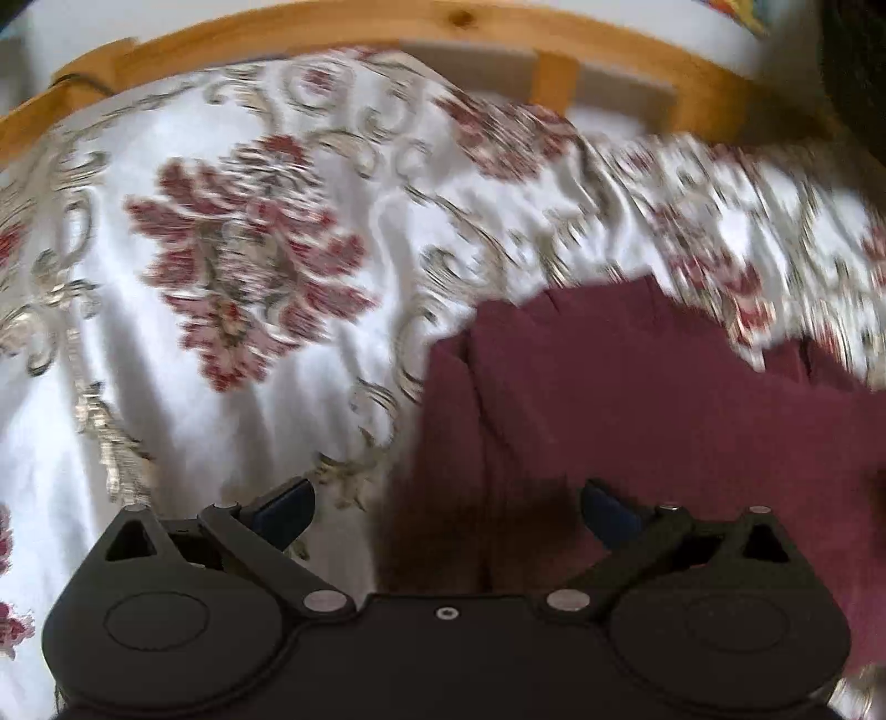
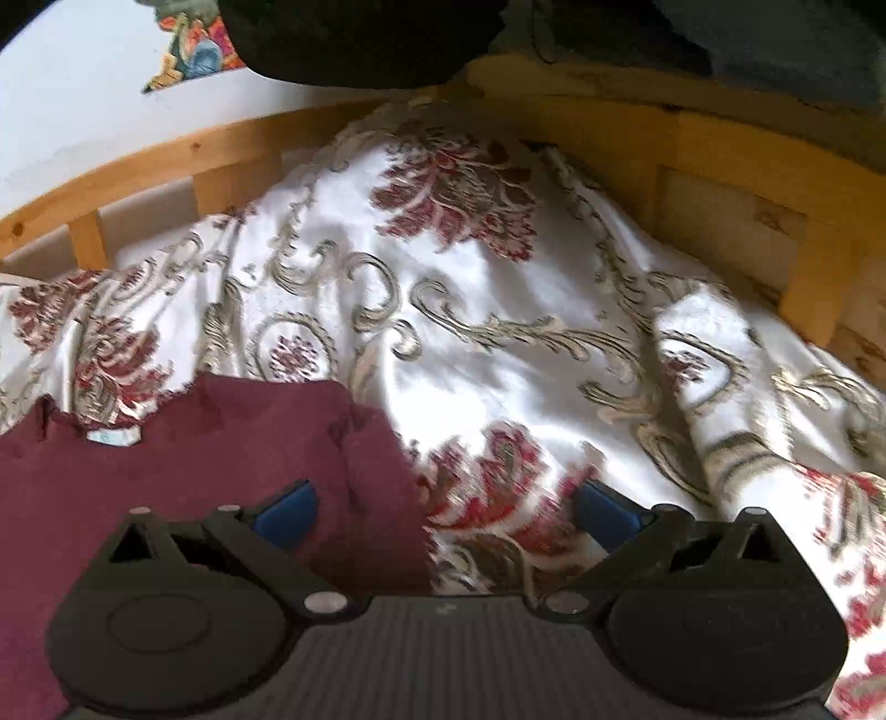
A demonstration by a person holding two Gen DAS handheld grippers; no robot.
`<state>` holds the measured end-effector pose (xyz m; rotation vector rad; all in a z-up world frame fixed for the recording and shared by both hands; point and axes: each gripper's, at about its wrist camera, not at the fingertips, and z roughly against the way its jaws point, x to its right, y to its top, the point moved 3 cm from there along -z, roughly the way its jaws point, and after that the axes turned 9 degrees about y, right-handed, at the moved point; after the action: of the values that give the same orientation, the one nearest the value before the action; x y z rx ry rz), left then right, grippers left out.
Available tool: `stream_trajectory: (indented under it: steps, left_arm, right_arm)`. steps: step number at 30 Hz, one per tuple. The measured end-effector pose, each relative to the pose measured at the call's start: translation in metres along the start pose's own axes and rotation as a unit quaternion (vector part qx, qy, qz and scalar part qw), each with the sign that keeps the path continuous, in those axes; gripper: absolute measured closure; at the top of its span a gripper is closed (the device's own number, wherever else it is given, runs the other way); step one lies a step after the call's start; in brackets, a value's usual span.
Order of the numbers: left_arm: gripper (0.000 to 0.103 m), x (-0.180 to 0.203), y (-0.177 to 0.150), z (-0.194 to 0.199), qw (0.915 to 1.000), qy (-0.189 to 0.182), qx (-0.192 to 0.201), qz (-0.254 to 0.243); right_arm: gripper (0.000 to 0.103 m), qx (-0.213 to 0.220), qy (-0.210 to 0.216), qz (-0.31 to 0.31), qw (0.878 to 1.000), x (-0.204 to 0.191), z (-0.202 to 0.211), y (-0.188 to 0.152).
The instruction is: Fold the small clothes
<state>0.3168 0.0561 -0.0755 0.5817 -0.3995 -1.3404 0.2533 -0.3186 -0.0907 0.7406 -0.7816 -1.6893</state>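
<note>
A maroon garment [image 1: 637, 399] lies on a bed with a white floral bedspread [image 1: 221, 232]. In the left wrist view it fills the lower right; my left gripper [image 1: 446, 512] is open and empty above its left edge. In the right wrist view the garment [image 2: 194, 454] lies at the lower left, neckline and a small white label [image 2: 113, 437] facing away. My right gripper [image 2: 446, 509] is open and empty over the garment's right edge, its left finger above the cloth and its right finger above the bedspread [image 2: 498, 332].
A wooden bed frame [image 1: 360, 25] runs along the far side, against a white wall [image 2: 83, 99]. It also shows in the right wrist view [image 2: 720, 183]. A dark object [image 2: 360, 39] hangs at the top. The bedspread is rumpled at the right [image 2: 720, 360].
</note>
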Motion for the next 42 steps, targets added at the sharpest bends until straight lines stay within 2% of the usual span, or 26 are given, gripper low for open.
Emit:
stream_trajectory:
  steps: [2, 5, 7, 10, 13, 16, 18, 22, 27, 33, 42]
  left_arm:
    - [0.001, -0.017, 0.006, 0.0, 0.9989, -0.001, 0.001, 0.047]
    - [0.001, -0.041, 0.008, -0.003, 0.9925, -0.008, -0.015, 0.121]
    - [0.001, -0.045, 0.008, -0.008, 0.99, -0.014, -0.033, 0.137]
    - [0.001, -0.038, 0.006, -0.013, 0.9917, -0.02, -0.053, 0.116]
    - [0.001, -0.028, 0.004, -0.015, 0.9938, -0.025, -0.056, 0.092]
    - [0.001, -0.028, 0.002, -0.016, 0.9938, -0.023, -0.059, 0.092]
    - [0.001, -0.03, 0.001, -0.017, 0.9934, -0.02, -0.062, 0.094]
    - [0.001, -0.029, 0.001, -0.017, 0.9936, -0.019, -0.063, 0.092]
    - [0.001, -0.03, 0.001, -0.016, 0.9936, -0.015, -0.06, 0.094]
    - [0.001, -0.03, 0.001, -0.016, 0.9938, -0.016, -0.061, 0.091]
    - [0.001, -0.028, 0.0, -0.018, 0.994, -0.017, -0.065, 0.086]
  right_arm:
    - [0.0, 0.005, 0.003, 0.013, 1.0, -0.005, 0.009, -0.002]
    - [0.0, 0.013, 0.019, 0.052, 0.998, -0.024, 0.021, -0.004]
    - [0.0, 0.013, 0.039, 0.083, 0.996, -0.041, 0.029, -0.008]
    - [0.0, 0.003, 0.081, 0.121, 0.989, -0.067, 0.038, -0.019]
    - [0.0, -0.012, 0.124, 0.148, 0.981, -0.093, 0.047, -0.033]
    - [0.0, -0.026, 0.159, 0.17, 0.972, -0.117, 0.05, -0.047]
    - [0.0, -0.028, 0.167, 0.194, 0.966, -0.13, 0.053, -0.055]
    - [0.0, -0.005, 0.193, 0.235, 0.952, -0.148, 0.059, -0.064]
    - [0.0, -0.019, 0.18, 0.289, 0.94, -0.162, 0.054, -0.079]
    - [0.0, -0.05, 0.185, 0.262, 0.946, -0.157, 0.043, -0.083]
    - [0.0, -0.046, 0.184, 0.266, 0.945, -0.156, 0.044, -0.085]
